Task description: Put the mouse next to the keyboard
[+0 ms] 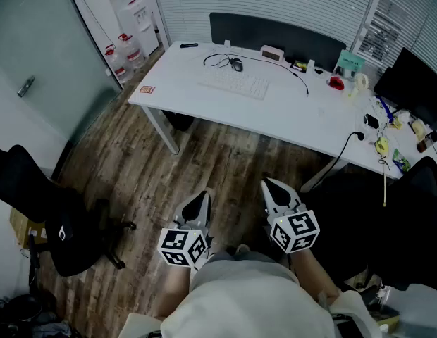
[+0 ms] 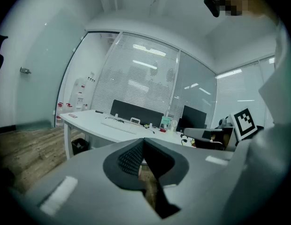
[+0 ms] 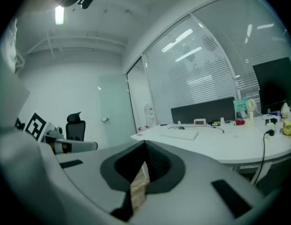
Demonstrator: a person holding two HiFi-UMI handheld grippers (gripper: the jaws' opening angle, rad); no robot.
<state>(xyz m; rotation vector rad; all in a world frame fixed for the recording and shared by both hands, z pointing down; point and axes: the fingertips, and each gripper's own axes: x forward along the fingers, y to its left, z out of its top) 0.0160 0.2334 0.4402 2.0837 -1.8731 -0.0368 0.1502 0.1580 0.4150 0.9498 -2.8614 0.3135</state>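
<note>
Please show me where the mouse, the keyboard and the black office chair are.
Small dark computer mouse (image 1: 237, 65): head view, middle of its body.
Flat white keyboard (image 1: 236, 85): head view, centre of its keys.
Black office chair (image 1: 67, 234): head view, its seat.

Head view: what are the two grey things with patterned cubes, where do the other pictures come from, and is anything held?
A person holds two hand tools, the left gripper and right gripper; the cubes are part of them. The head view is from a camera on the person's head, looking down. Each other picture is from a camera on one gripper, looking along its jaws. Both pairs of jaws are shut, holding nothing. Far ahead, the white desk carries a keyboard and mouse.
</note>
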